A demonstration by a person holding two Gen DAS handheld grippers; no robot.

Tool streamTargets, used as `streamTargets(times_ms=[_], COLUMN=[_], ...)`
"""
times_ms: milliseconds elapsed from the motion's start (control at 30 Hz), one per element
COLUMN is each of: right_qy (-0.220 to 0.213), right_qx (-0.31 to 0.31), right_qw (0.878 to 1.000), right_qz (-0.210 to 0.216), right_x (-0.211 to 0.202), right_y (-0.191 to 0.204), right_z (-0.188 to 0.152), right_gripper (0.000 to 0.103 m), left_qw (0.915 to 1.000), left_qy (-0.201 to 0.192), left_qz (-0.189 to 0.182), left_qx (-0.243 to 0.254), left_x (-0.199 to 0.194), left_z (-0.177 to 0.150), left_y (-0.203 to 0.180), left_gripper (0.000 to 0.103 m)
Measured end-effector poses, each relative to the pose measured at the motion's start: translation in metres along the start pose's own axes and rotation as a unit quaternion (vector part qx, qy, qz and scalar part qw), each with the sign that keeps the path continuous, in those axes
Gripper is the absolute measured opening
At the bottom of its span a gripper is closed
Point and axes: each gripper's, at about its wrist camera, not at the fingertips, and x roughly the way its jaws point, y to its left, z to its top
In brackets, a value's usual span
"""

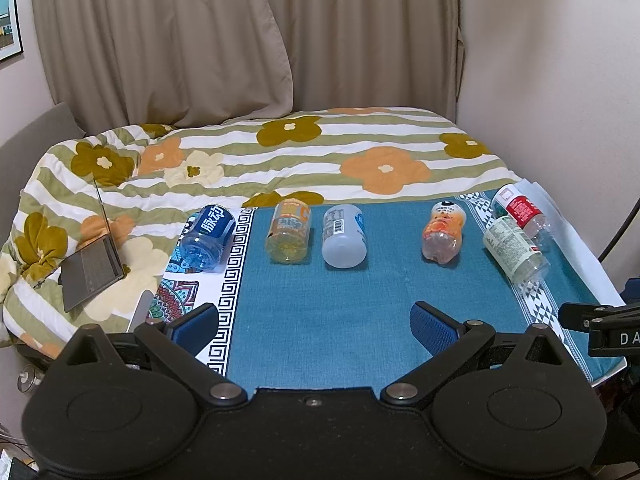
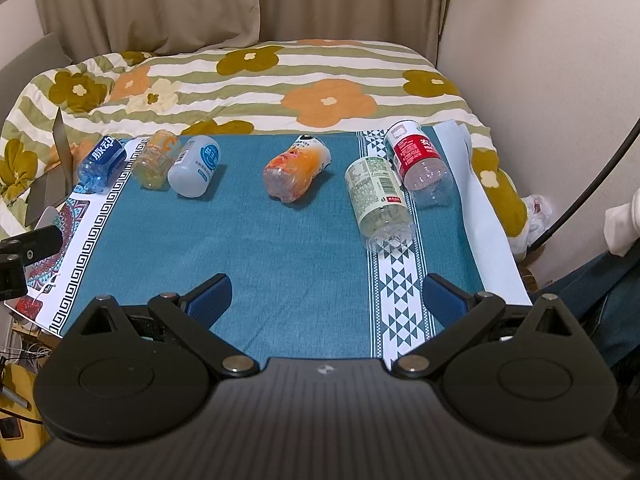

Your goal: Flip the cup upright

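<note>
Several cut-off bottle cups lie on their sides in a row at the far edge of the teal cloth (image 1: 320, 312): a blue one (image 1: 206, 236) (image 2: 102, 162), a yellow-orange one (image 1: 289, 230) (image 2: 157, 158), a white one (image 1: 344, 235) (image 2: 195, 171), an orange one (image 1: 444, 234) (image 2: 296, 174), a green-labelled one (image 1: 514, 248) (image 2: 378, 200) and a red-labelled one (image 1: 522, 210) (image 2: 418, 160). My left gripper (image 1: 314, 324) is open and empty over the cloth's near part. My right gripper (image 2: 328, 298) is open and empty, below the green-labelled cup.
A flowered quilt (image 1: 280, 152) covers the bed behind the table. An open laptop (image 1: 94, 268) lies on it at left. Curtains (image 1: 200, 40) hang behind. White paper (image 2: 476, 208) lies under the cloth's right edge. The right gripper's body (image 1: 608, 328) shows at the left view's right edge.
</note>
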Motion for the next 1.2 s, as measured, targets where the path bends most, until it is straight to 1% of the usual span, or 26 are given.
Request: streamTargets(times_ms=[1033,1200], right_qy=[0.004,0.007], right_qx=[0.004,0.001], right_qw=[1.0,1.0], right_qz=[0.005,0.009], right_x=[0.0053,0.0062], right_y=[-0.0037,-0.0067], right_z=[-0.0022,0.0001], right_gripper=[0.103,0.103], left_qw=[1.0,0.9999], left_qy=[0.004,0.005], left_qz=[0.003,0.009], left_qx=[0.0,-0.006], left_x=[0.0022,0.0018], left_z=[-0.0009,0.001], left_y=[-0.0051,-0.0067], left_gripper=[0.103,0.103])
